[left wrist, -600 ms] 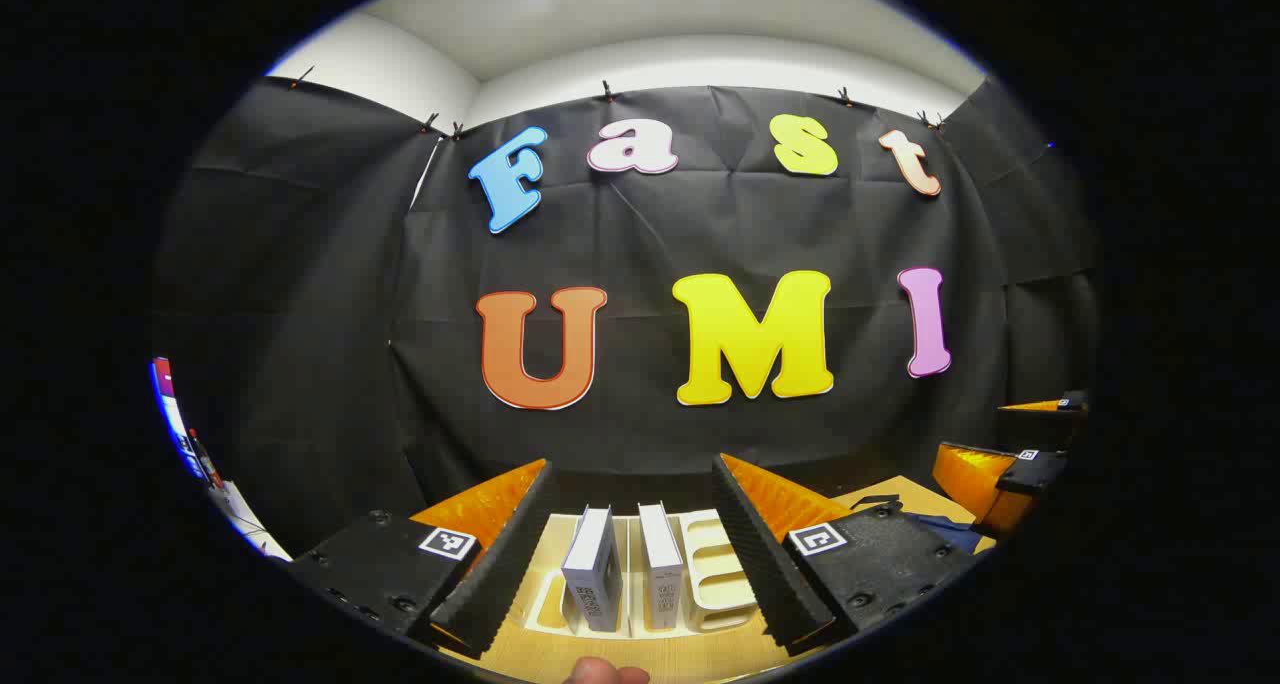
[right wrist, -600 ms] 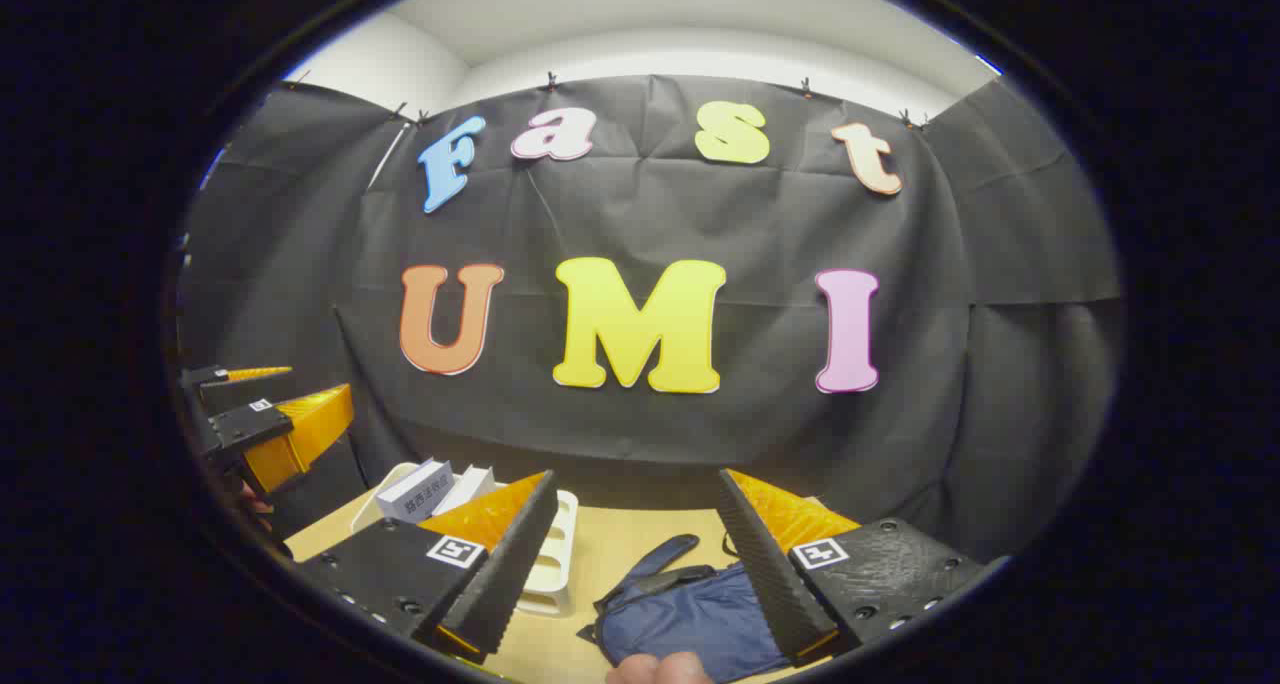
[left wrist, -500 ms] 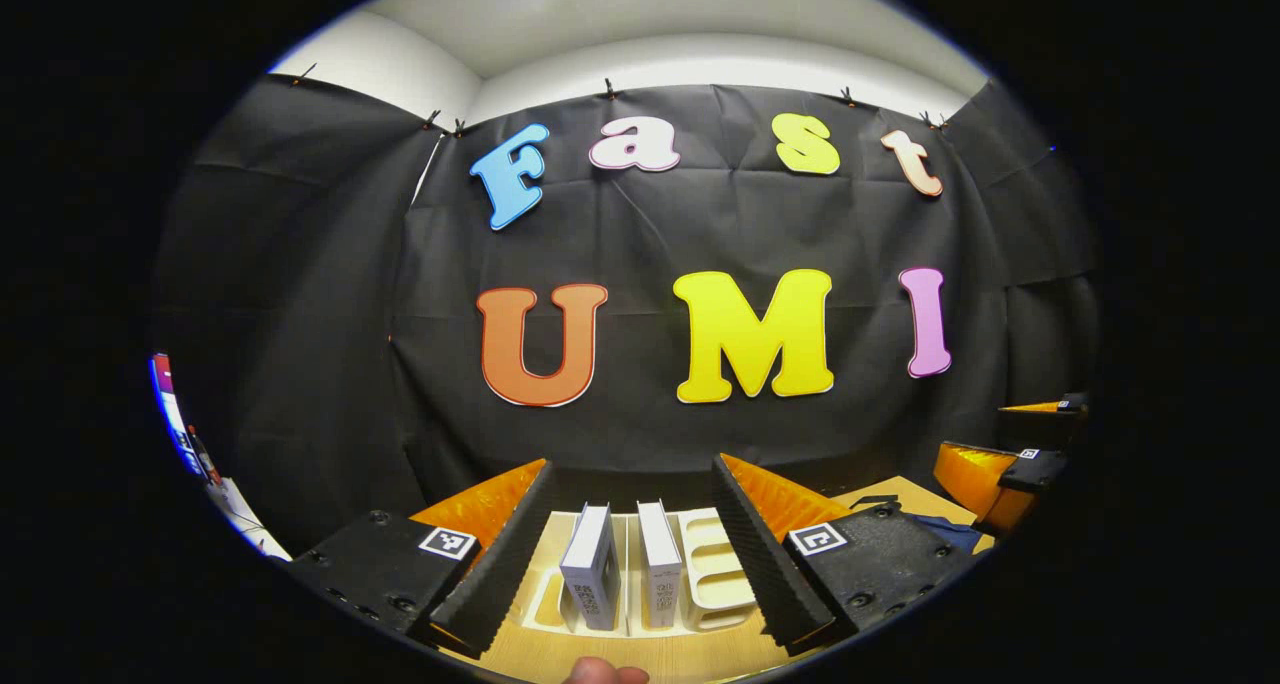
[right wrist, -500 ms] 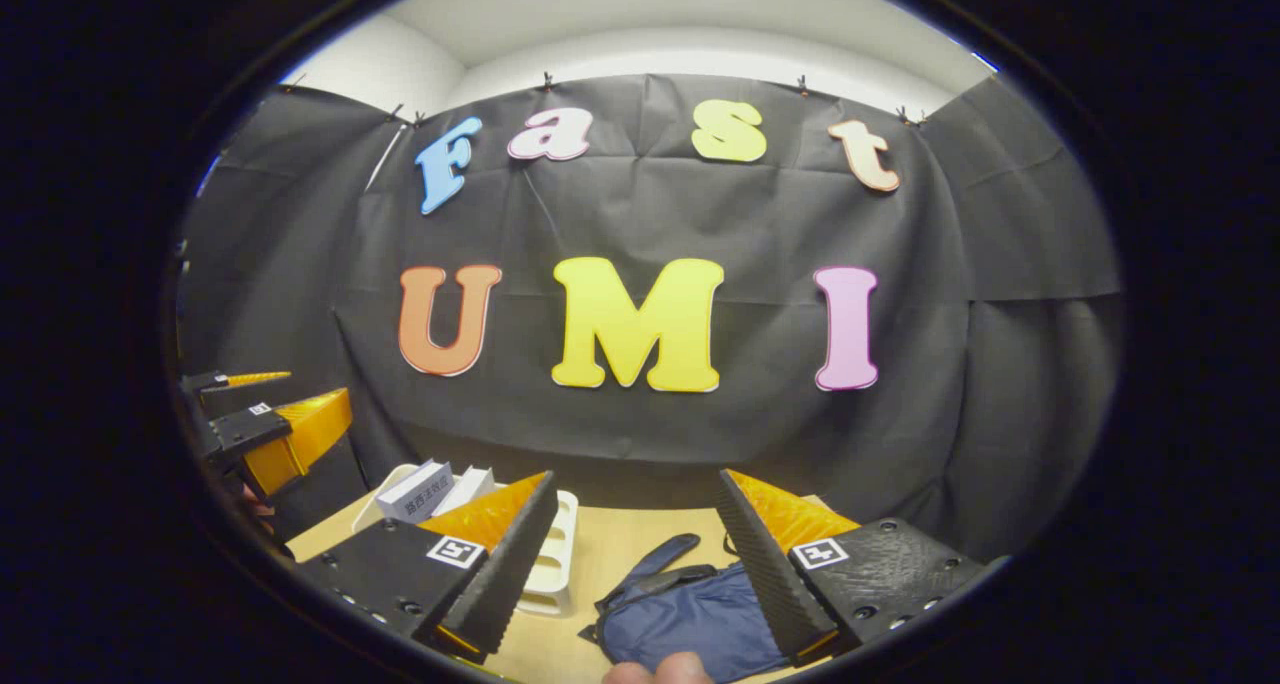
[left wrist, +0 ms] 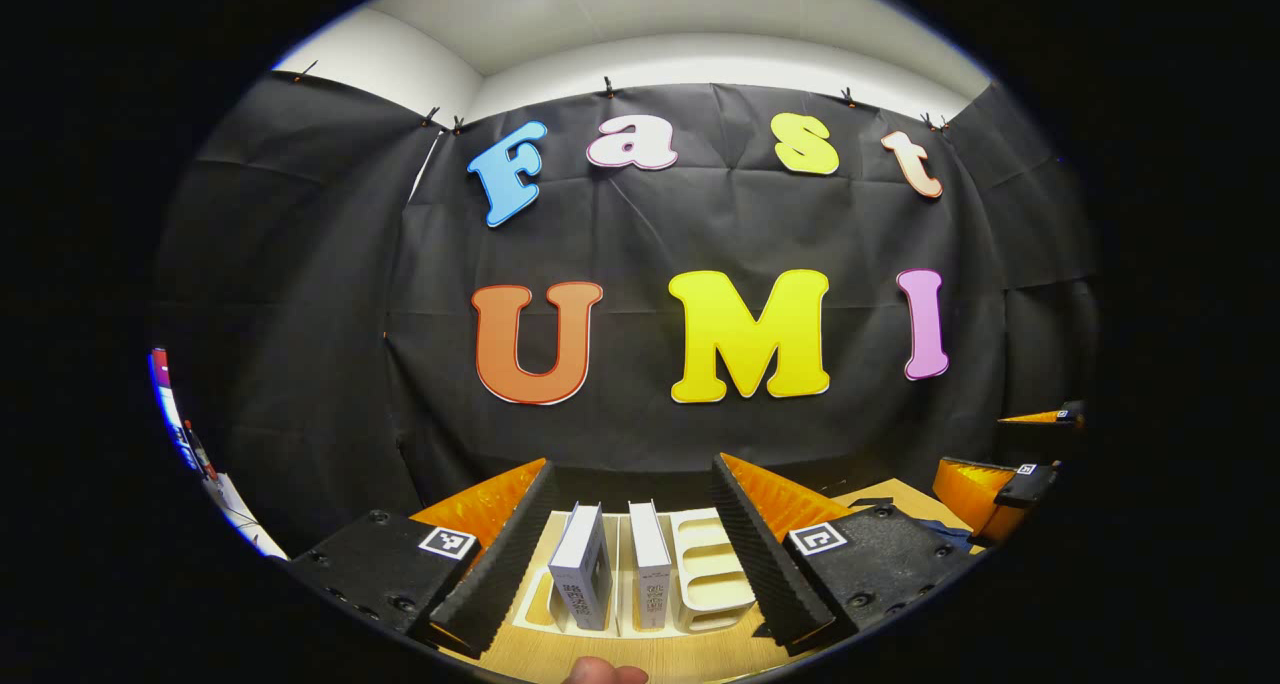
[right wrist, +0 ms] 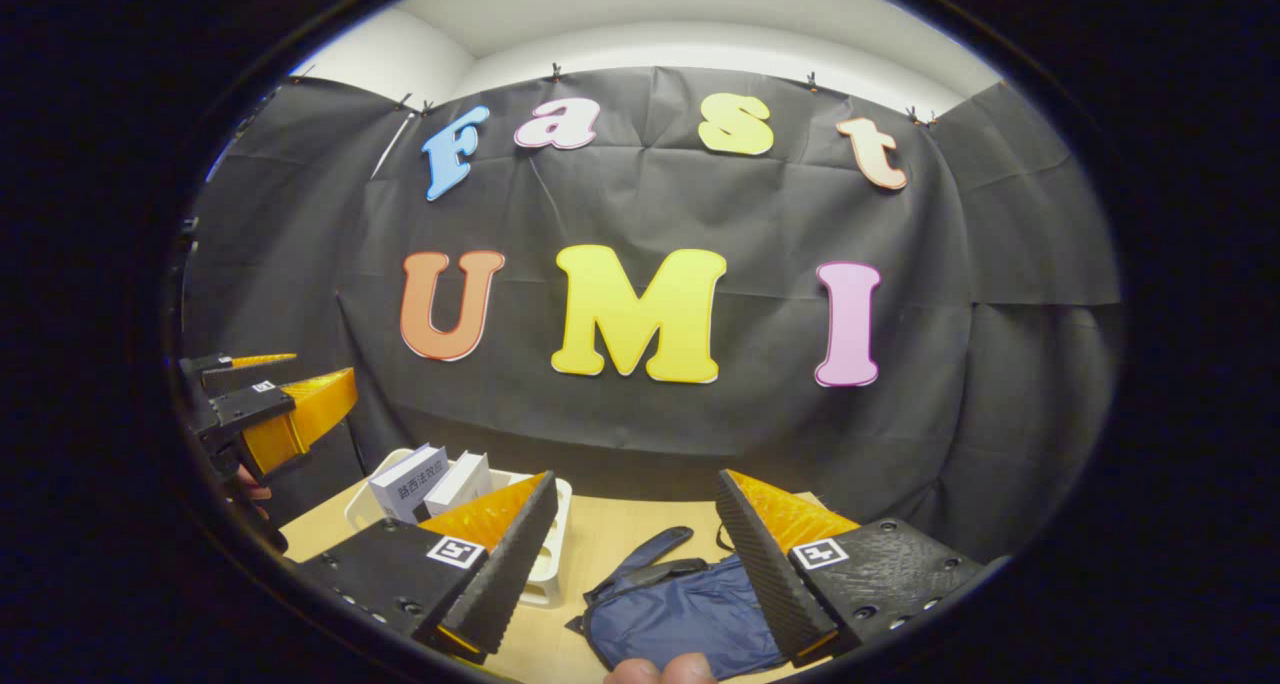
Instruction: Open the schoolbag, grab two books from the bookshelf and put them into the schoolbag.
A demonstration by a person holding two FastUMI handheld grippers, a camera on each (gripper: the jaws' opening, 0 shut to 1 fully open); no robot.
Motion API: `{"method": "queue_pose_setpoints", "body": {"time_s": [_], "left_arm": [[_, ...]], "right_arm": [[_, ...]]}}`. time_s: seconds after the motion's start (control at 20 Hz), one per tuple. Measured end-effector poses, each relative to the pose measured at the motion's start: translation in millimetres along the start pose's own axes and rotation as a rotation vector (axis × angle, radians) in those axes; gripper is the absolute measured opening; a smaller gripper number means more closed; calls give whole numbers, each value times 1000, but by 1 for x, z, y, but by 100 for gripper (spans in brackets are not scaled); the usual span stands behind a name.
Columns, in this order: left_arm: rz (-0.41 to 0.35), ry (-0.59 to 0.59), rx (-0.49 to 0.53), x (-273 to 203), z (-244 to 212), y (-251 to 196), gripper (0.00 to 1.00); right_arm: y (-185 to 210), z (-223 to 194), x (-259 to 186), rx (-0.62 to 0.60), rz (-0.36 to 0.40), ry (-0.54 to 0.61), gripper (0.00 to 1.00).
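Two white-covered books (left wrist: 585, 574) (left wrist: 650, 576) stand upright side by side in a white slotted bookshelf rack (left wrist: 712, 584) on the wooden table. My left gripper (left wrist: 632, 467) is open above and in front of them, touching nothing. A navy schoolbag (right wrist: 680, 614) lies flat on the table below my right gripper (right wrist: 636, 478), which is open and holds nothing. In the right gripper view the books (right wrist: 408, 482) and rack (right wrist: 548, 569) sit at the left, with the left gripper (right wrist: 300, 384) above them. The right gripper (left wrist: 1000, 454) appears at the far right of the left gripper view.
The booth's black cloth wall closes off the back just behind the table (right wrist: 620, 534). The bag's strap (right wrist: 650, 554) stretches toward the wall. A thumb tip (right wrist: 660, 669) shows at the bottom edge of each view.
The right gripper view has shifted so the bag, books and rack show more fully. In the left gripper view the rack has drifted slightly left. Both grippers stay open.
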State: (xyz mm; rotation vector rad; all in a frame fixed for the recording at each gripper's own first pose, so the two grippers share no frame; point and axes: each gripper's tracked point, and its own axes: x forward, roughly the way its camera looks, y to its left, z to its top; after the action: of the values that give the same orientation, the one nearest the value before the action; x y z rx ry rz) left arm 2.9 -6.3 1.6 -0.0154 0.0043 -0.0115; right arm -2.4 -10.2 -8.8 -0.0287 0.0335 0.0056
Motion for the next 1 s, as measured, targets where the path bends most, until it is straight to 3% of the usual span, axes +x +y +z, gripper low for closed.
{"method": "queue_pose_setpoints", "body": {"time_s": [0.6,1.0], "left_arm": [[-11,-4,7,-5,3,-1,98],[-20,-15,24,-9,0,2,97]], "right_arm": [[2,-7,-7,-14,7,18,95],[8,-66,-2,-82,47,154,98]]}}
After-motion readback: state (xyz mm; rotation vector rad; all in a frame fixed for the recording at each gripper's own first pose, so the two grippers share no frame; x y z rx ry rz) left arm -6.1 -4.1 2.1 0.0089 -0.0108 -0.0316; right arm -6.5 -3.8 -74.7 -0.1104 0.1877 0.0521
